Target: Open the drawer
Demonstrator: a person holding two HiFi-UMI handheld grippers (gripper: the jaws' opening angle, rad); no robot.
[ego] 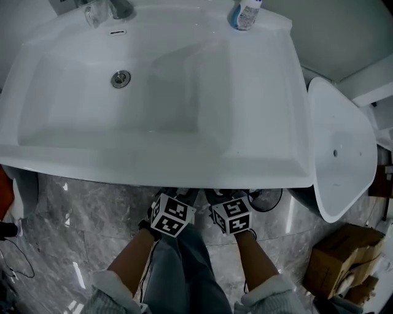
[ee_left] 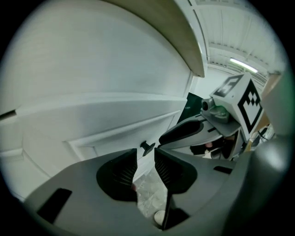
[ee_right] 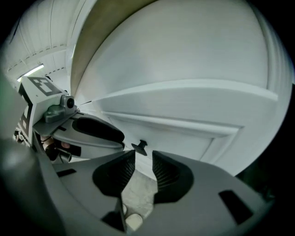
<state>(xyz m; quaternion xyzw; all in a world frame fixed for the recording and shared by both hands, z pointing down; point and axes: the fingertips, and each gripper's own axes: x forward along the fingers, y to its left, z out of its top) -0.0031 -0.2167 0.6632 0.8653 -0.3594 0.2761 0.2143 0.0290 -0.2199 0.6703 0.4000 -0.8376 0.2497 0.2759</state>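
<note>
A white drawer front [ee_left: 110, 131] with a small black knob [ee_left: 147, 148] sits under the washbasin. My left gripper [ee_left: 145, 159] is open, and the knob stands just beyond its tips with nothing between the pads. My right gripper [ee_right: 144, 161] is open too, and the same knob [ee_right: 139, 146] lies just ahead of its gap on the drawer front [ee_right: 184, 133]. Each gripper shows in the other's view, close alongside. In the head view only their marker cubes show, the left cube [ego: 171, 216] and the right cube [ego: 232, 214]; the jaws are hidden under the basin's front edge.
The wide white washbasin [ego: 270, 165] overhangs the cabinet, with a tap [ego: 120, 9] and a bottle [ego: 247, 13] at its back. A white oval fixture [ego: 344, 153] stands at the right, a cardboard box [ego: 341, 257] below it. The person's legs [ego: 184, 270] stand on a grey marble floor [ego: 92, 214].
</note>
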